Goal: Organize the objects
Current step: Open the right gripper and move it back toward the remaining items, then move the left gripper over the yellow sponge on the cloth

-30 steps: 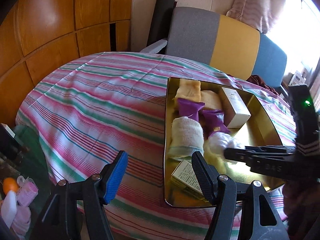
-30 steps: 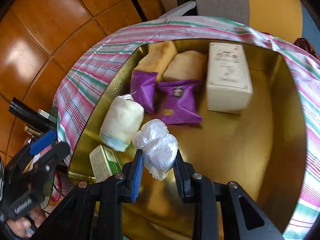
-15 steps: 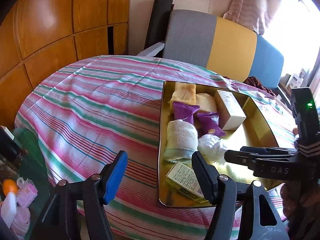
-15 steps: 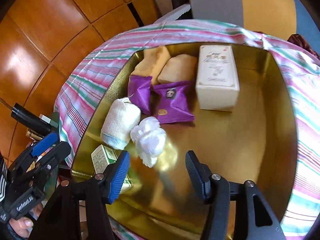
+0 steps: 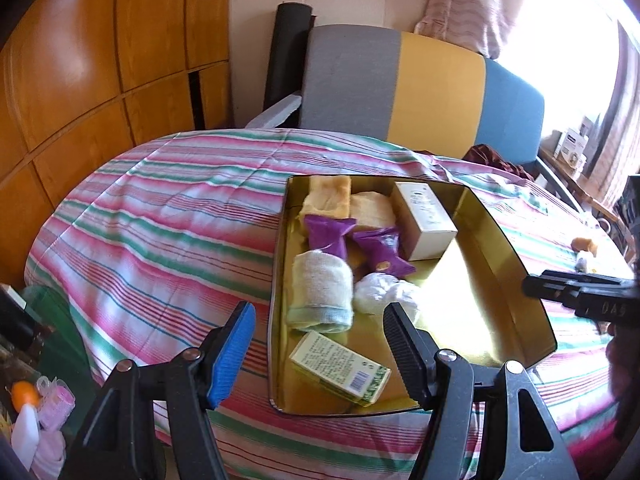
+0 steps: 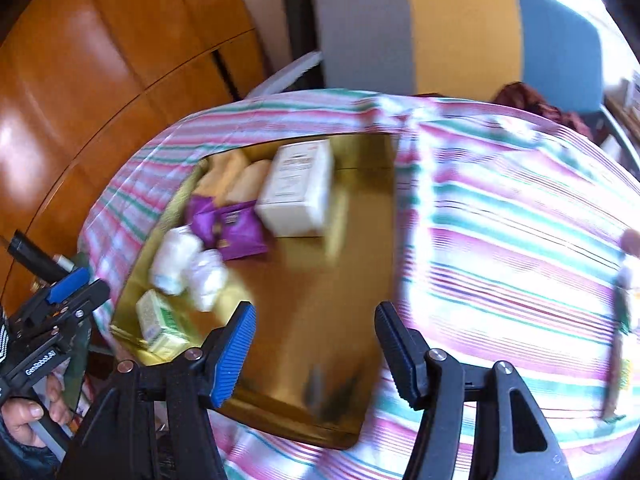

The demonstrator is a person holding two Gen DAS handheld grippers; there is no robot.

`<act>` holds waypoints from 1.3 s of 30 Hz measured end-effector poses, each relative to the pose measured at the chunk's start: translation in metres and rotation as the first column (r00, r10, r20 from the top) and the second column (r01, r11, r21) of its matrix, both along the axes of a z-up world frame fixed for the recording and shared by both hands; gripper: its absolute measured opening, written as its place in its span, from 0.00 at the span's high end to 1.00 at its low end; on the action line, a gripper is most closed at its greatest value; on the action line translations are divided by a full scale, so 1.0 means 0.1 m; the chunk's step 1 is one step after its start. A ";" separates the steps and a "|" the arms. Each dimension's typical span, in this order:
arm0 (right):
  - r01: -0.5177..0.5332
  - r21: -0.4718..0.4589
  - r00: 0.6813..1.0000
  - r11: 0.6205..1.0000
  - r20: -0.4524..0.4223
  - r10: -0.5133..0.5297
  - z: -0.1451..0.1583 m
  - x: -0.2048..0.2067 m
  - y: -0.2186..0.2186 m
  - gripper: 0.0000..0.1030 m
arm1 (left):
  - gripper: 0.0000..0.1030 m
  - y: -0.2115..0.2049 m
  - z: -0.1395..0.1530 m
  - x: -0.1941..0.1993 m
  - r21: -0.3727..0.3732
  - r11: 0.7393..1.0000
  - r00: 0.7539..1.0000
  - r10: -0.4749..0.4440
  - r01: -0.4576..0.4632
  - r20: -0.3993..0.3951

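A gold tray (image 5: 496, 240) (image 6: 360, 208) lies on the striped tablecloth. In it lie a white plastic-wrapped bundle (image 5: 380, 294) (image 6: 208, 278), a rolled cloth (image 5: 320, 290), two purple packets (image 5: 380, 252) (image 6: 236, 230), a white box (image 5: 424, 216) (image 6: 298, 188), two yellowish bread pieces (image 5: 328, 196) and a green box (image 5: 340, 368) (image 6: 158, 322). My left gripper (image 5: 320, 348) is open and empty above the tray's near left corner. My right gripper (image 6: 316, 350) is open and empty over the tray's near right part; the right wrist view is blurred.
Small objects (image 5: 586, 250) (image 6: 626, 276) lie on the cloth to the right of the tray. A grey, yellow and blue sofa (image 5: 420, 88) stands behind the table. Wooden wall panels (image 5: 100, 60) are at the left. Bottles and clutter (image 5: 24, 420) sit low at the left.
My right gripper opened, left the white bundle in the tray and pulled back to the right. My left gripper drew back a little from the tray.
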State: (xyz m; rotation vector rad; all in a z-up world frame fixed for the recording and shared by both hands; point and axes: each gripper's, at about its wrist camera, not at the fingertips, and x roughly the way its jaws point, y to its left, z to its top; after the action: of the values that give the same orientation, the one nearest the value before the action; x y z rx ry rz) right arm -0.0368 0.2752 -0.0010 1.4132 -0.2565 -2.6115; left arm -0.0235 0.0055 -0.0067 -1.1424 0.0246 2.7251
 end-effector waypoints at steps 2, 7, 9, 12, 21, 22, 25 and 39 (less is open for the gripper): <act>0.046 0.009 0.999 0.999 0.004 -0.046 0.01 0.04 0.22 0.39 | 0.35 0.05 0.00 0.00 -0.006 1.000 1.000 -0.012 0.012 0.000; 0.204 0.019 0.979 0.979 0.018 -0.204 0.02 0.15 0.88 0.39 | 0.35 0.24 0.03 0.01 -0.026 0.998 0.998 -0.058 0.058 -0.007; 0.273 0.017 0.962 0.962 0.020 -0.273 0.04 0.22 1.16 0.39 | 0.35 0.32 0.05 0.01 -0.033 0.996 0.997 -0.078 0.078 -0.011; 0.380 0.047 0.924 0.924 0.025 -0.381 0.06 0.32 1.58 0.39 | 0.35 0.46 0.09 0.01 -0.039 0.993 0.993 -0.116 0.115 -0.021; 0.696 0.021 0.715 0.718 0.072 -0.696 -0.05 0.78 2.83 0.39 | 0.35 0.97 0.21 -0.05 -0.048 0.970 0.970 -0.240 0.238 -0.042; 0.713 0.017 0.698 0.701 0.081 -0.711 -0.08 0.83 2.92 0.39 | 0.35 1.03 0.23 -0.06 -0.047 0.967 0.967 -0.252 0.250 -0.040; 0.729 0.017 0.679 0.684 0.112 -0.726 -0.16 0.91 3.08 0.39 | 0.35 1.23 0.26 -0.08 -0.039 0.956 0.955 -0.293 0.292 -0.034; 0.561 0.097 0.784 0.822 0.257 -0.565 -0.58 0.59 2.91 0.35 | 0.35 2.15 0.34 -0.18 -0.029 0.895 0.895 -0.446 0.446 0.002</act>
State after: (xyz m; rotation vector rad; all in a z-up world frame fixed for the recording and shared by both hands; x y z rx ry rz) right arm 0.0223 0.5662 -0.0593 1.9608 -0.8197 -2.8362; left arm -0.0420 0.2203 0.0268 -0.9900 0.2915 2.3228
